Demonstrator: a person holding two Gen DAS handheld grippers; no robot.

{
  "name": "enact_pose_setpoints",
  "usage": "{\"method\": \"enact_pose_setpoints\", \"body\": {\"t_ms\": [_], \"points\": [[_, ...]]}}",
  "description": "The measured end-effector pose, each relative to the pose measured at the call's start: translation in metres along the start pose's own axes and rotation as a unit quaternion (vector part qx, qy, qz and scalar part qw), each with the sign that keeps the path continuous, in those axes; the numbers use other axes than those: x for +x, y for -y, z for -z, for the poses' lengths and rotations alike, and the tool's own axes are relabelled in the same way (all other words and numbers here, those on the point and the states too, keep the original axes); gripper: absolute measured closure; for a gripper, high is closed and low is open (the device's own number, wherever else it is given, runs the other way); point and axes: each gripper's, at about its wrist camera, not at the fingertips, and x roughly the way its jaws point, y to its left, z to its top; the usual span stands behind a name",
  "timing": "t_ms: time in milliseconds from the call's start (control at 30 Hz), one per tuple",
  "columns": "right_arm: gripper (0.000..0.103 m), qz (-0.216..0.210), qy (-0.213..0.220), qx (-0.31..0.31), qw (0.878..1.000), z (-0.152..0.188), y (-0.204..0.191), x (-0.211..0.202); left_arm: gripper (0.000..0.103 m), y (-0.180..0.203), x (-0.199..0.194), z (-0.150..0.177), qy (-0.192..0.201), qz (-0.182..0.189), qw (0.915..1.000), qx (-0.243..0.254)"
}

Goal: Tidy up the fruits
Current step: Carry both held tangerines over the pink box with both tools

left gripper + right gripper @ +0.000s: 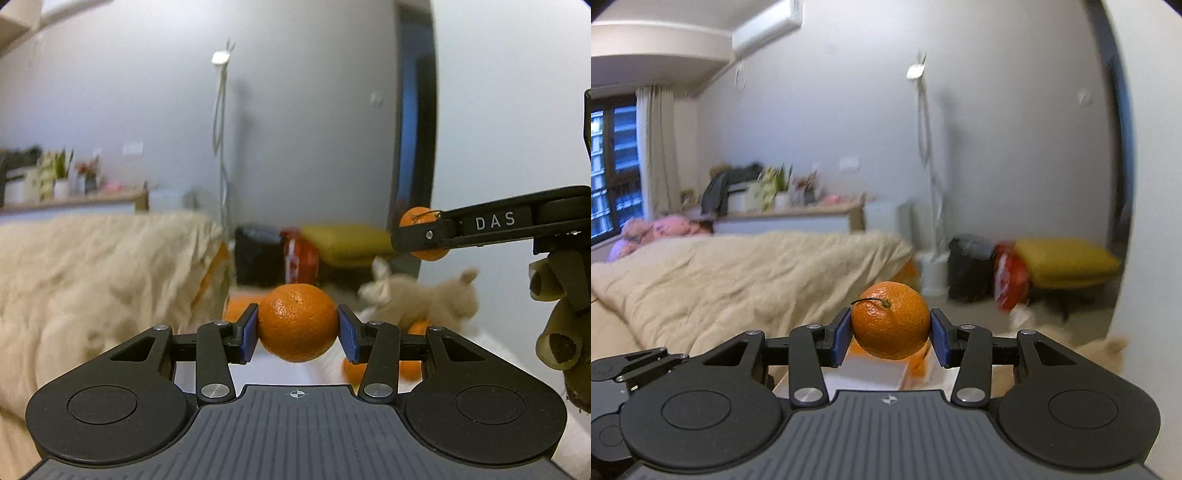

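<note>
Left wrist view: our left gripper [297, 328] is clenched on a mandarin [297, 322], blue pads [249, 332] pressing it from 9 and 3 o'clock, fruit held up off any surface at frame center. At 3 o'clock our right gripper [421, 232] comes in sideways w/ a second mandarin [416, 217] pinched at its tip; gloved hand [561, 325] below it at 4 o'clock. More orange fruit [410, 367] sits blurred low behind the right pad, approx 5 o'clock of the held one. Cream blanket [92, 273] fills 9 o'clock, beige plush toy [432, 299] near 3 o'clock

Right wrist view: right gripper [891, 330] grasps its mandarin [891, 320], stem [873, 301] on top curling toward 10 o'clock. Fruit is airborne above a white box [868, 373], w/ orange shapes beside it too blurred to name. Left gripper [631, 363] edges in at 8 o'clock. Blanket [738, 280] at 9 o'clock, yellow cushion [1067, 264] at 2 o'clock
</note>
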Motion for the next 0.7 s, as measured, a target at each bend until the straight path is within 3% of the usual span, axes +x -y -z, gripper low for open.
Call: {"method": "enact_pose_setpoints", "body": {"t_ms": [200,367,467,700], "points": [[0.059,0.010,-0.100,-0.004,0.995,0.044,-0.002,0.099,0.053,-0.037,0.072,0.040,-0.105,0.000,0.9932,-0.050],[0.059,0.009,-0.168,0.010,0.986,0.082,0.008,0.169,0.053,-0.050,0.111,0.061,-0.147,0.003,0.9876,-0.054],[0.059,0.010,-0.184,0.008,0.983,0.093,0.010,0.193,0.053,-0.055,0.120,0.065,-0.159,0.005,0.9855,-0.060],[0.058,0.009,-0.162,-0.011,0.987,0.079,0.008,0.205,0.053,-0.058,0.132,0.074,-0.171,0.005,0.9831,-0.064]]}}
